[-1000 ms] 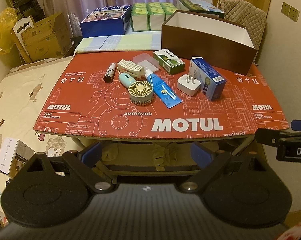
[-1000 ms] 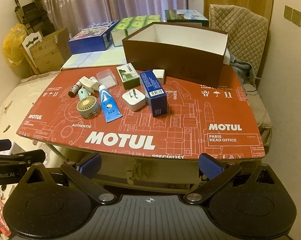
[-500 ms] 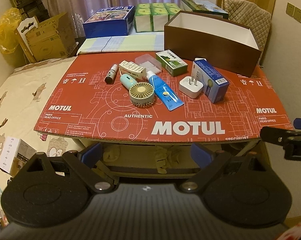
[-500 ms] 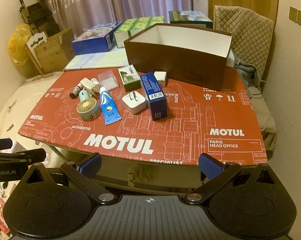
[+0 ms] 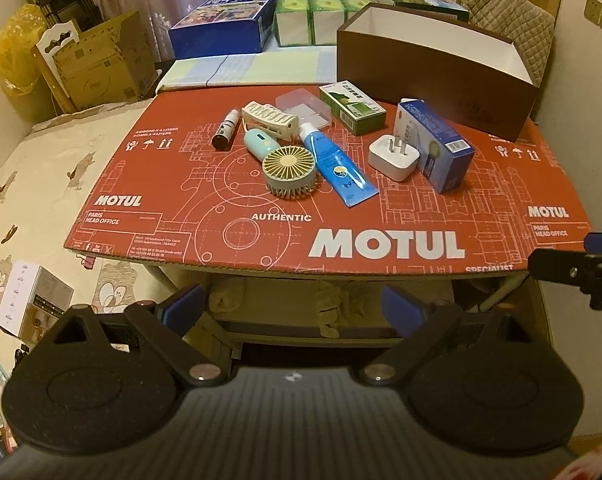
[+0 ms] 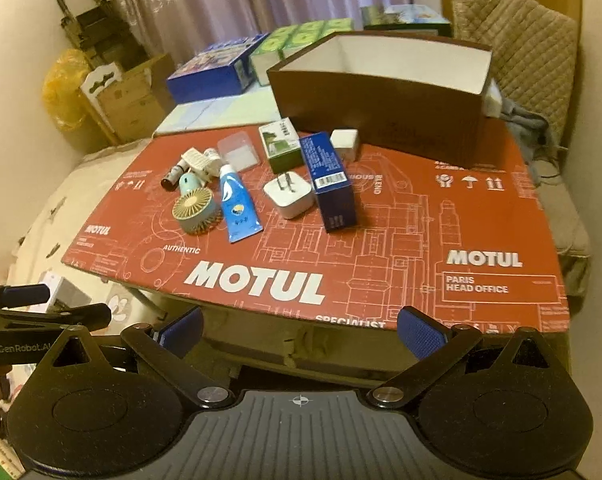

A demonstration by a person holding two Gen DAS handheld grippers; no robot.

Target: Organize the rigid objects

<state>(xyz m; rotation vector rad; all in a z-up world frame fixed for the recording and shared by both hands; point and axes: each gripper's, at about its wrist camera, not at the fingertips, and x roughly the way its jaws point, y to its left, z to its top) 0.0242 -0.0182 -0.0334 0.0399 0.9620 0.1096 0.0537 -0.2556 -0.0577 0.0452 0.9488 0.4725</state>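
Observation:
On the red MOTUL board (image 5: 229, 232) (image 6: 421, 240) lie several small items: a round hand fan (image 5: 289, 170) (image 6: 195, 210), a blue tube (image 5: 337, 164) (image 6: 237, 204), a white plug (image 5: 395, 156) (image 6: 289, 194), a blue carton (image 5: 435, 146) (image 6: 331, 180), a green carton (image 5: 351, 108) (image 6: 279, 144), a small dark bottle (image 5: 225, 130) and a white clip (image 5: 267, 118). A brown open box (image 5: 433, 68) (image 6: 381, 100) stands at the back right. My left gripper (image 5: 291, 308) and right gripper (image 6: 301, 330) hang open before the board's front edge, holding nothing.
Behind the board sit a blue box (image 5: 221, 24) and green packs (image 5: 313, 12). A bed cover with cartoon prints (image 5: 29, 184) lies left, with a small white box (image 5: 33, 300) on it. A quilted chair (image 6: 529, 56) stands at the right by the wall.
Both grippers have risen and edged toward the board, so the items look slightly larger. Nothing on the board has moved.

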